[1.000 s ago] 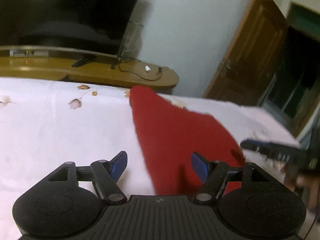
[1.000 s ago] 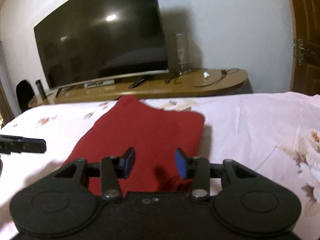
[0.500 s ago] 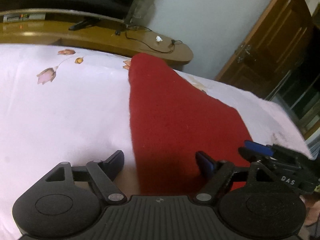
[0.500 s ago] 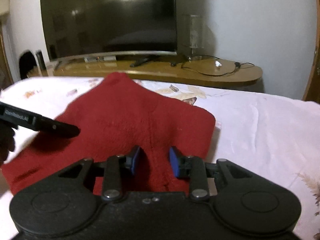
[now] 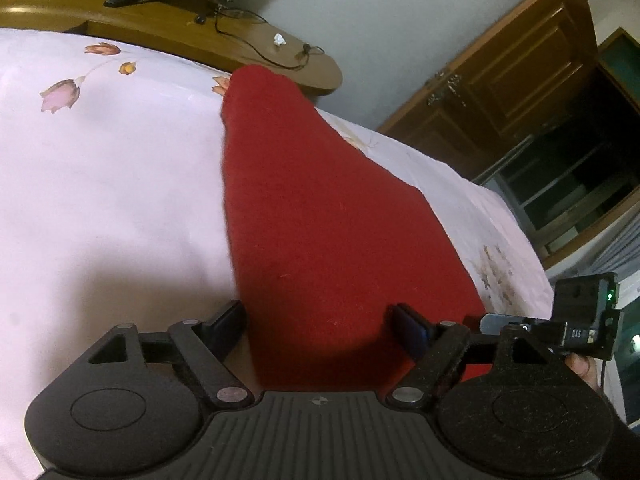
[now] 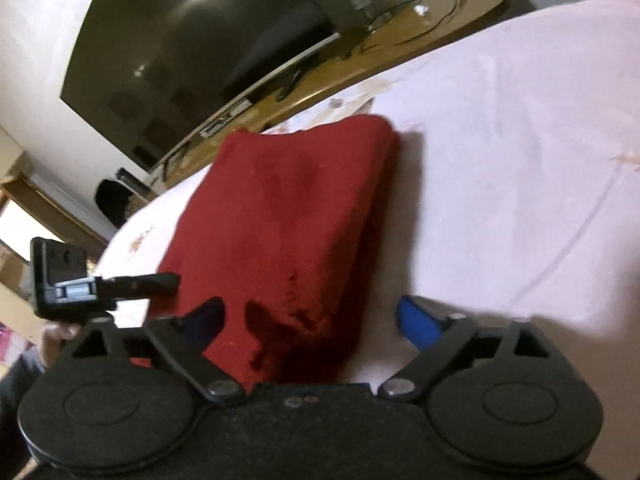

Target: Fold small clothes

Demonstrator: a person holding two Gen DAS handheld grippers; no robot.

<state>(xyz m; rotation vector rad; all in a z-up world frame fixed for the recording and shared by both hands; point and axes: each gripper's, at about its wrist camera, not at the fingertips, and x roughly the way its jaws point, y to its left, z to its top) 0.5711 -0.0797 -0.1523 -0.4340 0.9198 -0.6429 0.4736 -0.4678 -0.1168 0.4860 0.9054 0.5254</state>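
Observation:
A red folded garment (image 5: 316, 216) lies flat on the pale pink floral bedsheet (image 5: 104, 184). My left gripper (image 5: 320, 326) is open, its fingers straddling the garment's near left edge, low over it. In the right wrist view the same garment (image 6: 288, 216) runs away from me. My right gripper (image 6: 312, 320) is open wide over the garment's near right corner, one finger over the cloth and one over the sheet (image 6: 512, 168). Each gripper shows at the edge of the other's view, the right one (image 5: 560, 328) and the left one (image 6: 120, 286).
A wooden TV bench (image 5: 168, 36) with cables and a remote runs along the bed's far edge, with a large dark TV (image 6: 192, 52) above it. A wooden door (image 5: 516, 80) stands at the right. The sheet spreads wide on both sides of the garment.
Both grippers have dropped lower and closer to the garment's near edge. My right gripper has opened from nearly closed to wide and tilted. The garment has not moved.

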